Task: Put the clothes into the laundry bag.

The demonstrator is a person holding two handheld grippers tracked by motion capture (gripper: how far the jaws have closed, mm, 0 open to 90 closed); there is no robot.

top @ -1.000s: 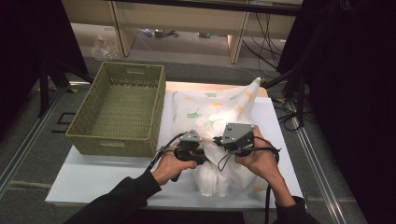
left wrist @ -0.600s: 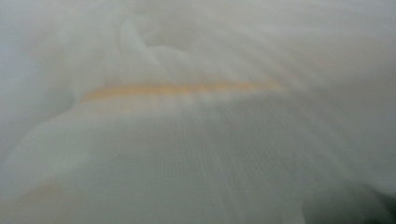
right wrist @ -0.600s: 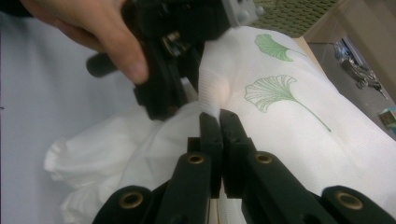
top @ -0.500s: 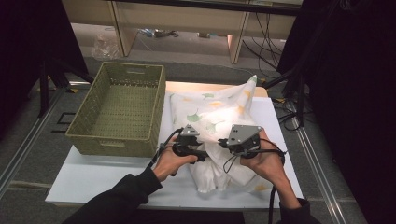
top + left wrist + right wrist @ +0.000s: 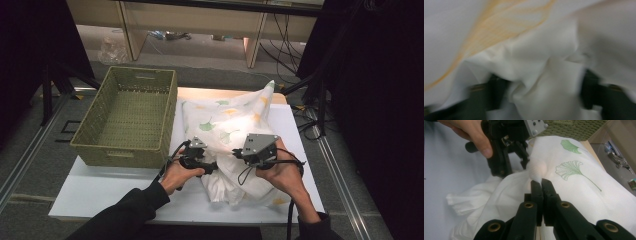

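Right gripper (image 5: 541, 182): jaws pressed together, pinching a fold of the white cloth printed with green and yellow ginkgo leaves (image 5: 579, 187). Left gripper (image 5: 197, 159): its own view is blurred, with bunched cloth (image 5: 541, 75) lying between the dark jaws (whether they clamp it, cannot tell). The cloth lies crumpled on the white tabletop (image 5: 100, 187), just right of the olive-green woven rectangular basket (image 5: 127, 120). Both hands are at the cloth's near edge, grippers close together.
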